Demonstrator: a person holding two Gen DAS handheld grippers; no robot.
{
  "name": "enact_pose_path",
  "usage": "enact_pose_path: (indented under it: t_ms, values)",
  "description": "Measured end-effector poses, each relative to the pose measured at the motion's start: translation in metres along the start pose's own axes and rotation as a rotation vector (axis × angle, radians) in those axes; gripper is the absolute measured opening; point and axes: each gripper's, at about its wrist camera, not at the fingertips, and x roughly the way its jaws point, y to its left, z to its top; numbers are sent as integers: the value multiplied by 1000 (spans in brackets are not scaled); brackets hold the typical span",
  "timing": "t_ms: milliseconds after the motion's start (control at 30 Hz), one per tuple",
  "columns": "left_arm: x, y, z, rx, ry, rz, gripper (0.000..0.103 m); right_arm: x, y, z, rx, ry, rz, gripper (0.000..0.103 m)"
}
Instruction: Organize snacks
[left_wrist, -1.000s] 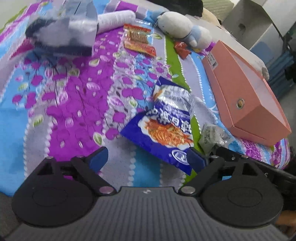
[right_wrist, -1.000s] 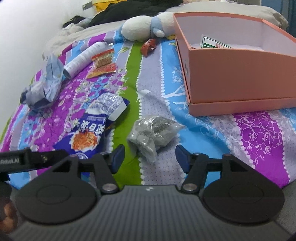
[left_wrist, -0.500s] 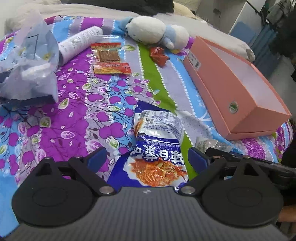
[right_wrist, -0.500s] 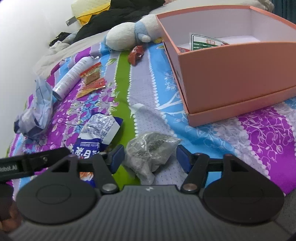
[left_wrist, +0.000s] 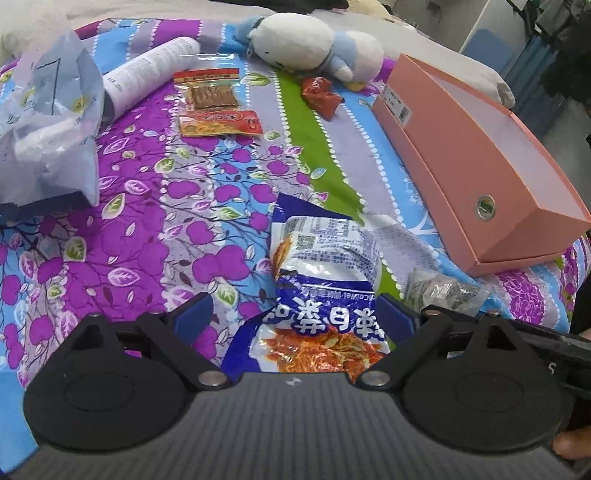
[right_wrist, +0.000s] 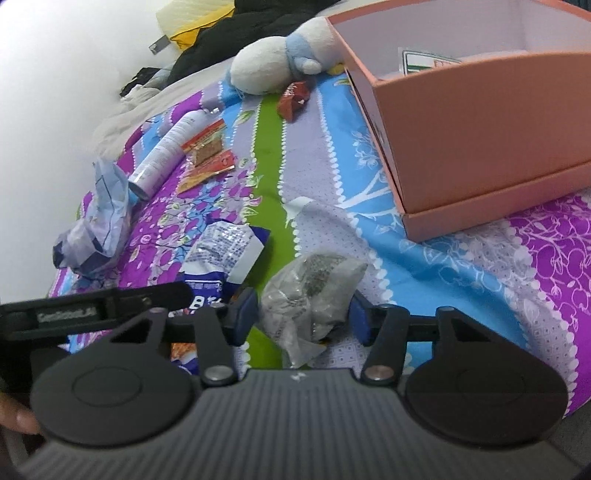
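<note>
- Since a second ago the left claw (left_wrist: 288, 321) has slid over the blue noodle packet (left_wrist: 325, 295), which now lies between its wide-open jaws, untouched.
- The right claw (right_wrist: 301, 314) is closing around the grey crinkled packet (right_wrist: 310, 288) on the bed (right_wrist: 480, 266), near the pink box (right_wrist: 480, 129).

pink box (right_wrist: 480, 122): far side cut off | card inside (right_wrist: 424, 61): print unreadable

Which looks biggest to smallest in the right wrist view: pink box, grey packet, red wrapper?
1. pink box
2. grey packet, though it sits nearest the camera, which inflates it
3. red wrapper, farther back, so true size versus the packet is unsure
</note>
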Motion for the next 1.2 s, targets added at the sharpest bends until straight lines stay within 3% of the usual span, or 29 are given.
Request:
enact_pose_path:
  t_ms: [467,700,800,933,1200]
  values:
    - [28,-19,5,108,29,23,96,-16,-5,-2,-125,-29,-108,52]
    - [42,-24,6,102,32,21,96,-14,2,-5,-219,-25,-144,52]
    - [43,-26,5,86,16,46,92,-13,6,-5,-241,-24,-153,52]
    - [38,-24,6,45,-4,67,74,-14,6,-1,-243,-21,-148,52]
    - [12,-14,12,-53,-70,101,71,-22,9,5,-257,-41,-142,52]
